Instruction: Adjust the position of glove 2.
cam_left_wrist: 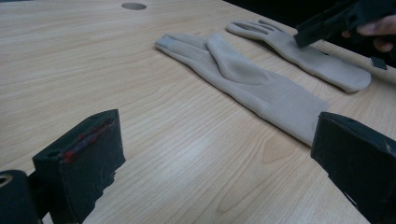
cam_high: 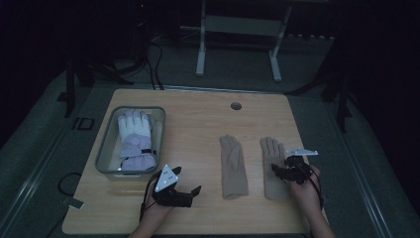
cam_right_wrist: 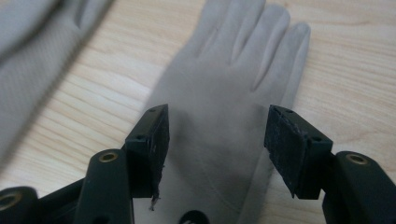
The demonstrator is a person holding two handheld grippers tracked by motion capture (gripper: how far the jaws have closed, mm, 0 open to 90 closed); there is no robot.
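On the table (cam_high: 198,119), a bin (cam_high: 106,148) sits far left of the two flat gloves. A thick glove (cam_high: 134,141) lies inside it, maybe on another. The second flat glove (cam_high: 274,168) lies right of the first (cam_high: 233,168).

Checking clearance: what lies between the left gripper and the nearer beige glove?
Only bare wooden table separates the left gripper from the nearer beige glove, seen in the left gripper view.

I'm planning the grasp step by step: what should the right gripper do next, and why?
Probably lower and close the right gripper on the right beige glove: its jaws stand open, astride the glove's palm, and the glove lies flat on the table, not yet pinched.
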